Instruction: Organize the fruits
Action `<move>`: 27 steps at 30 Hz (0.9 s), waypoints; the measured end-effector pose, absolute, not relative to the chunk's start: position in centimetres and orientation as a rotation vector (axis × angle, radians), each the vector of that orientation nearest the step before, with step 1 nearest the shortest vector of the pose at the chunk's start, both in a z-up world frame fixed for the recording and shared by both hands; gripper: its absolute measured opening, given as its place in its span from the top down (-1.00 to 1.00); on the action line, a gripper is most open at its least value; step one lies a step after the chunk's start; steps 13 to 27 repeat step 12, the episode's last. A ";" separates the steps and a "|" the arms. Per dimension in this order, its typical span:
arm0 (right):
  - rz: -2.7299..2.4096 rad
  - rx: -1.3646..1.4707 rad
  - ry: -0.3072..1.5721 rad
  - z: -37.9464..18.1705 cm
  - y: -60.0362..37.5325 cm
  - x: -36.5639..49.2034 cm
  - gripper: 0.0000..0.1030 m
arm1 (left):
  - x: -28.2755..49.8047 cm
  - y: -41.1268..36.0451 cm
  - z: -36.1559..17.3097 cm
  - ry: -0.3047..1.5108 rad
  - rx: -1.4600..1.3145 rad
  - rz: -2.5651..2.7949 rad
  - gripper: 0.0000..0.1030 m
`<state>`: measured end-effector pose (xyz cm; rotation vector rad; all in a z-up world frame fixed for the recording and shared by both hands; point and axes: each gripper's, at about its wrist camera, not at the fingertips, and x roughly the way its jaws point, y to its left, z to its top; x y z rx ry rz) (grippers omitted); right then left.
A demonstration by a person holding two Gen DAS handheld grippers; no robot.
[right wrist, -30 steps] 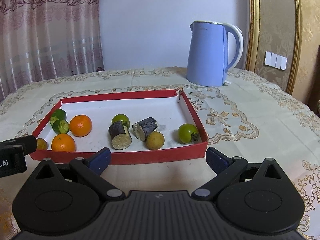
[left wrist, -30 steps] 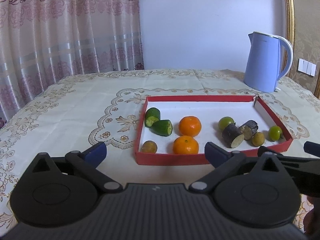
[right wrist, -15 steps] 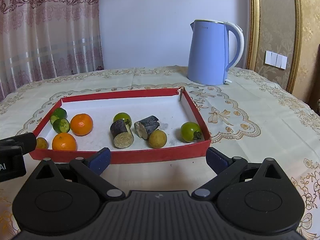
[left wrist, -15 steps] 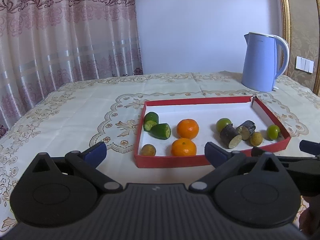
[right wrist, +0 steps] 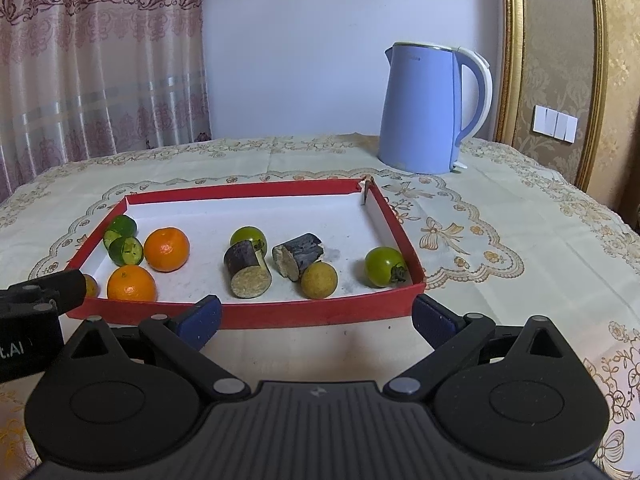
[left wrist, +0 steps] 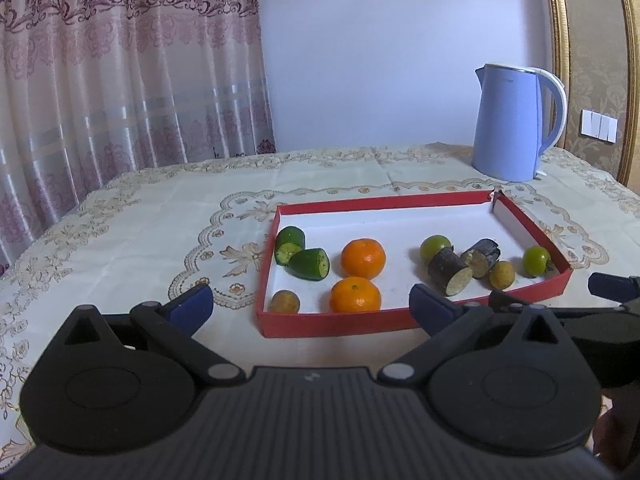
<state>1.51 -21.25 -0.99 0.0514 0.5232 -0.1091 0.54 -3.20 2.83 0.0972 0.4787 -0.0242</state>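
- Left wrist cam: sits low behind its own wide-spread blue-tipped black left gripper (left wrist: 310,305), looks fwd over the table at the shallow red cardboard tray w/ white floor (left wrist: 336,323), near, from tray's front-left.
- Right wrist cam: same low look, from front-right of tray (right wrist: 320,314).
- Both see tray, fruit, tall light-blue plastic kettle (left wrist: 514,124).

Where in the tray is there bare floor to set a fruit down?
The tray's whole back strip is bare, as is the gap between the far orange and the green tomato. The front row is crowded around the dark cut pieces.
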 end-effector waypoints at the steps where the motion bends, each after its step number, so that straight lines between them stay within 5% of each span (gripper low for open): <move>1: -0.110 0.052 0.524 -1.0 -21.2 1.5 -0.98 | 0.5 -3.3 2.8 0.476 0.103 -0.025 -1.00; 27: -0.121 0.061 0.508 -0.8 -21.4 1.3 -0.98 | 0.0 -3.7 2.9 0.450 0.122 -0.033 -1.00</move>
